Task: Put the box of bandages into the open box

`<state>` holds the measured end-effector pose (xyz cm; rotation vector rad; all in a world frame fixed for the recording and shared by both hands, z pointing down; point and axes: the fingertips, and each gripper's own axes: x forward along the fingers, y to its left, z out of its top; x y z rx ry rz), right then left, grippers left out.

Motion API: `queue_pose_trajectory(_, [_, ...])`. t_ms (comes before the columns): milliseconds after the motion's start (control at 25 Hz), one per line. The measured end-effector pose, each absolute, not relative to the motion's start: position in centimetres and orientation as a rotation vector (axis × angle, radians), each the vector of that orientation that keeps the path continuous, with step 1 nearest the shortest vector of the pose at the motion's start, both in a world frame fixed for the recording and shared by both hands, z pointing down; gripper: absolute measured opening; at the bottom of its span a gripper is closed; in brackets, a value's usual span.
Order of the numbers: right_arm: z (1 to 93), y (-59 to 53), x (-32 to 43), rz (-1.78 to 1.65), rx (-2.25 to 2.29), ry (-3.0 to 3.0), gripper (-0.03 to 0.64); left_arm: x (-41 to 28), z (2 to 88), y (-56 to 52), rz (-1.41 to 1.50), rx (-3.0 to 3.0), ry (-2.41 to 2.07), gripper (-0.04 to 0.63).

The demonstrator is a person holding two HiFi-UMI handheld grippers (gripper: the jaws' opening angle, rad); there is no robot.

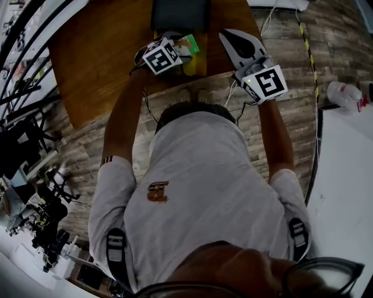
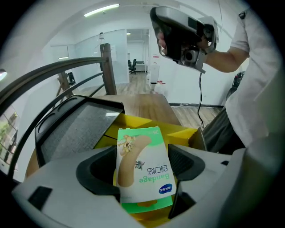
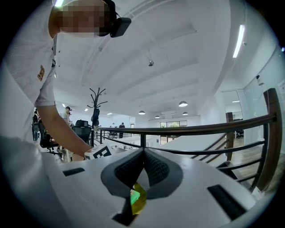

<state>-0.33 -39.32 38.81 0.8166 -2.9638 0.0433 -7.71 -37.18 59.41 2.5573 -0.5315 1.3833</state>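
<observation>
The bandage box (image 2: 143, 171) is white and green with a cartoon plaster printed on it. My left gripper (image 2: 142, 165) is shut on it and holds it upright just above the open yellow box (image 2: 189, 133). In the head view the bandage box (image 1: 190, 43) shows green past the left gripper (image 1: 178, 49), over the yellow box (image 1: 197, 63) on the wooden table (image 1: 99, 64). My right gripper (image 1: 228, 36) hovers to the right of the yellow box, shut and holding nothing. In its own view the right gripper (image 3: 143, 155) has its pads pressed together. It also shows raised at the top of the left gripper view, the right gripper (image 2: 182, 35).
A dark grey flat case (image 1: 180, 14) lies on the table just beyond the yellow box, the same case (image 2: 75, 129) sitting left of it in the left gripper view. A black railing (image 3: 187, 130) runs behind. To the right stands a white table (image 1: 349, 174) with a plastic bottle (image 1: 344, 93).
</observation>
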Motion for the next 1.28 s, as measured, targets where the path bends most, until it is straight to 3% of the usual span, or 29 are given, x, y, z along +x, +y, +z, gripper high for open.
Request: queue_pose_trajectory(1280, [40.8,-39.5,1.0,0.098,1.008,-2.887,0.032,-7.7,63.4,-37.4,1.470,2.489,-0.382,0.387])
